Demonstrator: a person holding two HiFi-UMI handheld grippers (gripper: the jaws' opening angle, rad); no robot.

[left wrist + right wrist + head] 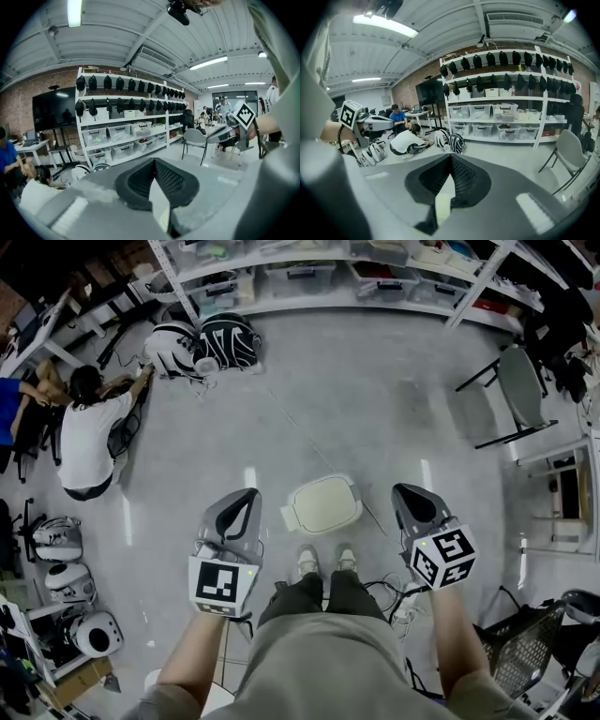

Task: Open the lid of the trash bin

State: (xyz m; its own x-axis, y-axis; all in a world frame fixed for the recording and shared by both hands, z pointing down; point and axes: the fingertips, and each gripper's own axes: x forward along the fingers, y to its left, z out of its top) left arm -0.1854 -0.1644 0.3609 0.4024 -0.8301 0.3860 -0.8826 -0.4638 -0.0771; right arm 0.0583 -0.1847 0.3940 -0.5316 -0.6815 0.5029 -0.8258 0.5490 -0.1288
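**Head view: cream plastic trash bin (323,503) with its lid down**

The bin stands on the grey floor (375,409), just ahead of the person's pale shoes (307,561). Its rounded-square lid (330,499) lies flat, longer side running left to right. The left gripper (251,494) hangs just left of the bin. The right gripper (402,489) is a little further off on the bin's right. Both point forward, jaws pressed together and gripping nothing. The left looks marginally nearer, though height above the lid is hard to judge.
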